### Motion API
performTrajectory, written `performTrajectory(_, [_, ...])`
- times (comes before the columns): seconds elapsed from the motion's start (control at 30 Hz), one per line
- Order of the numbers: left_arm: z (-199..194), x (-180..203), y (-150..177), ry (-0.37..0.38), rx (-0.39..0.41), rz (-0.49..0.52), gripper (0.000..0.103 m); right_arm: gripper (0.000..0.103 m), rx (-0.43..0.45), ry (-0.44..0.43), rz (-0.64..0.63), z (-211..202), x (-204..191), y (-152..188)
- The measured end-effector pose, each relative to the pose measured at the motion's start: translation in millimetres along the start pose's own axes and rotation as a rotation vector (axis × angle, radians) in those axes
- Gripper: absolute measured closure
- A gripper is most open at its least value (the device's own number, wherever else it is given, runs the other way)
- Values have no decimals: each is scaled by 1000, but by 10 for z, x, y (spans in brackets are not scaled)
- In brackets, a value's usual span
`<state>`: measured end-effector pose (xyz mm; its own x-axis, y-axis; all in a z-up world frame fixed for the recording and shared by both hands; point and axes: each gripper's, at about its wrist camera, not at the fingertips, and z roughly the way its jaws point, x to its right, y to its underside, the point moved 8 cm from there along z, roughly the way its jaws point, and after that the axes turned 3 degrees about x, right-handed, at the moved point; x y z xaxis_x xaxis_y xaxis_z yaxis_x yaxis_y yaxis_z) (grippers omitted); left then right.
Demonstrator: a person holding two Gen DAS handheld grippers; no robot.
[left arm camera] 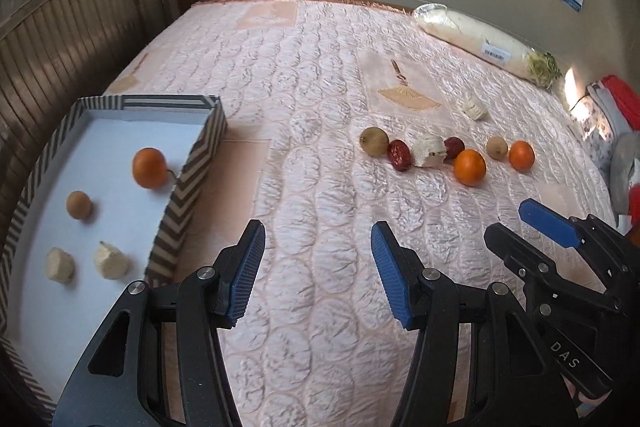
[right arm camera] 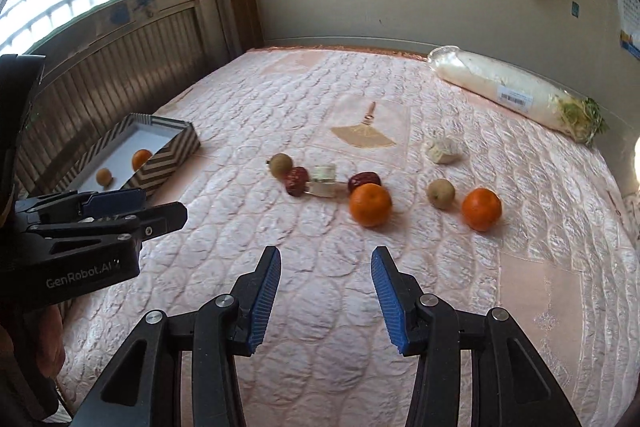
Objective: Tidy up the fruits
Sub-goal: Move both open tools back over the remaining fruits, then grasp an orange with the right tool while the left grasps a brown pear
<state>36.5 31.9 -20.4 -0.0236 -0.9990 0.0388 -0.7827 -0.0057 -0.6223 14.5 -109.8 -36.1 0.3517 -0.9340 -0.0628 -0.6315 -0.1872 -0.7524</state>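
A striped box (left arm camera: 188, 183) with a white floor sits at the left of the bed and holds an orange (left arm camera: 149, 167), a small brown fruit (left arm camera: 78, 204) and two pale chunks (left arm camera: 111, 261). My left gripper (left arm camera: 318, 239) is open and empty beside the box. A row of fruit lies mid-bed: two oranges (right arm camera: 370, 204) (right arm camera: 481, 209), two brown round fruits (right arm camera: 280, 165) (right arm camera: 441, 193), two red dates (right arm camera: 297, 180) (right arm camera: 364, 180) and a pale chunk (right arm camera: 325, 180). My right gripper (right arm camera: 326, 265) is open and empty, short of the nearer orange.
Another pale chunk (right arm camera: 441, 149) lies farther back. A wrapped white radish (right arm camera: 516, 95) lies along the far right by the wall. The pink quilted bedspread (right arm camera: 320, 115) covers the bed. A wooden panelled wall (left arm camera: 60, 39) stands at the left. Clothes (left arm camera: 616, 107) are piled at the right.
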Motion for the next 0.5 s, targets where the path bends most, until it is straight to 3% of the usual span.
performTrajectory(0.47, [256, 35, -160, 14, -46, -41, 47, 58, -40, 12, 44, 604, 334, -252])
performTrajectory(0.5, [274, 37, -181, 16, -48, -46, 48, 65, -54, 9, 42, 655, 337, -250])
